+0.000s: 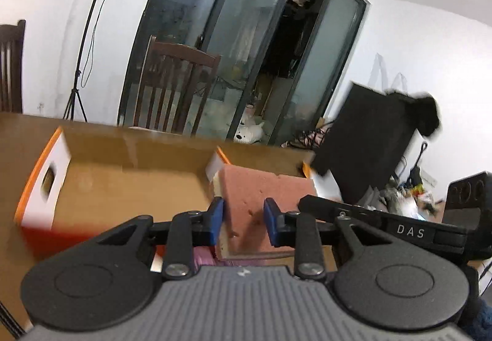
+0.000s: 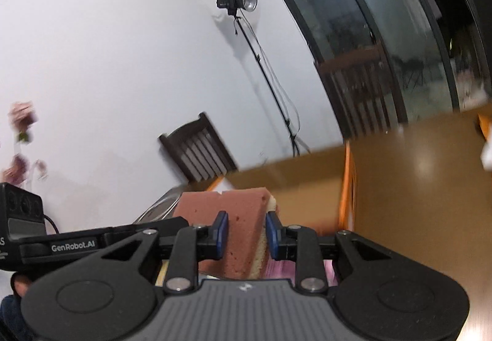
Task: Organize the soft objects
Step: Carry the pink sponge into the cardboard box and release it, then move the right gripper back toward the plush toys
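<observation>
Left wrist view: each hand-held gripper, left hand-held gripper (image 1: 243, 218) and right hand-held gripper (image 2: 247, 233), clamps a sponge (image 1: 261, 187), apparently carrying toward the box (image 1: 129, 181).

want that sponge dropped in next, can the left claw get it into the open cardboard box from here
Probably yes. The left claw already pinches the pink sponge, and the cardboard box lies open just ahead and left with nothing visible over its opening.

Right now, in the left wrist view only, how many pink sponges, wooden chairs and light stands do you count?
Pink sponge: 1
Wooden chairs: 2
Light stand: 1
Total: 4
</observation>
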Demonstrator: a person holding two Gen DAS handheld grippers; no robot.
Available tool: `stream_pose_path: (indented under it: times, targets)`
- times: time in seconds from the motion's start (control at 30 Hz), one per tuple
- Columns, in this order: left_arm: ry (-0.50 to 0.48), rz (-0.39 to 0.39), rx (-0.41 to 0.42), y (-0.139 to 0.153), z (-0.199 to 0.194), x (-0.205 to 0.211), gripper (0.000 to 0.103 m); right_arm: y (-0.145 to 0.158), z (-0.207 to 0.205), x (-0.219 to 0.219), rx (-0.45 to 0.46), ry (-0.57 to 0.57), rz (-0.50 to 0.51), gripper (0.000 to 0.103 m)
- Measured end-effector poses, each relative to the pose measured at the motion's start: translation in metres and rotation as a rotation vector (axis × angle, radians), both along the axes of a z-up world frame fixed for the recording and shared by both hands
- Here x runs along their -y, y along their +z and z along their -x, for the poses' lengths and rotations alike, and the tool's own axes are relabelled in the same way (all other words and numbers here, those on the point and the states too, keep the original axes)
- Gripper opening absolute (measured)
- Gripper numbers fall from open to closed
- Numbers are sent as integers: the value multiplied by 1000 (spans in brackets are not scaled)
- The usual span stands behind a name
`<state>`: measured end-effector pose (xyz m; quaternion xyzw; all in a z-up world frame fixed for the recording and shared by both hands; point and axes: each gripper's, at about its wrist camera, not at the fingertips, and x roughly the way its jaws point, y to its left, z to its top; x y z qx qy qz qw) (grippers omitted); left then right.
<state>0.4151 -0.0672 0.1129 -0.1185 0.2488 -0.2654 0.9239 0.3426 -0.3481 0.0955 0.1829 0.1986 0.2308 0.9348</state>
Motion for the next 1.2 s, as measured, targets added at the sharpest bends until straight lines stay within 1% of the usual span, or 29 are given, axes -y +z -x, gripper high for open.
stream_pose_path:
  times: [0.03,0.1,0.17,0.2,0.27,0.3,0.37,0.43,0.47,0.5,0.53,0.57,0.63,0.67,0.7,0.73,0.77,0.8,0.87,0.9,0.97,1.03,1.1,1.13,1.2]
  targets:
    - [6,16,-28,1,-29,-2,29,7,-31,-3,-7,-16,4,26]
    - [2,43,-114,-6,-95,-4,29,12,-90,-8,-57,-40,16,26]
    - [30,67,-188,-19,-147,-3,28,9,-143,-15,-108,-74,62,25]
    - [33,51,-195,-27,-169,1,28,4,-170,-18,-153,-88,65,25]
    - [35,41,-225,-46,-201,6,28,-6,-212,-26,-222,-122,99,25]
    - [32,38,-240,-57,-213,9,28,-12,-231,-31,-253,-149,132,24]
    - [51,63,-288,-76,-231,11,28,-20,-256,-43,-310,-179,200,24]
    - [48,98,-317,-90,-239,11,28,-29,-273,-62,-315,-218,337,24]
    - [33,109,-339,-94,-242,12,28,-33,-276,-71,-310,-235,406,25]
    - [3,114,-368,-97,-244,17,28,-38,-280,-77,-309,-250,456,22]
    - [-7,92,-383,-99,-245,19,29,-41,-285,-82,-312,-249,488,22]
    - [9,66,-386,-99,-245,23,29,-41,-287,-85,-305,-253,501,22]
    - [7,70,-377,-96,-250,23,30,-38,-289,-84,-285,-282,513,24]
    - [16,64,-374,-95,-252,22,32,-38,-291,-84,-282,-288,512,27]
    - [26,57,-363,-94,-251,21,32,-38,-291,-83,-280,-290,507,33]
    - [34,49,-350,-92,-249,20,34,-38,-290,-81,-273,-295,507,34]
    - [46,36,-340,-89,-249,19,38,-38,-289,-81,-273,-292,511,38]
    - [61,28,-326,-84,-244,16,41,-38,-289,-82,-272,-289,515,41]
    - [84,17,-302,-71,-240,9,43,-36,-280,-78,-244,-270,506,48]
    - [98,5,-282,-62,-234,4,48,-33,-277,-77,-219,-253,498,50]
    - [126,-35,-206,-41,-216,-6,52,-25,-267,-76,-185,-236,499,50]
    - [163,-104,-127,-19,-195,-18,58,-9,-253,-72,-165,-246,484,51]
    - [207,-182,-61,4,-171,-30,73,10,-237,-67,-137,-246,464,58]
    - [227,-210,-37,13,-159,-36,76,23,-224,-64,-114,-253,465,60]
    - [247,-261,6,30,-130,-50,84,45,-198,-60,-71,-267,476,69]
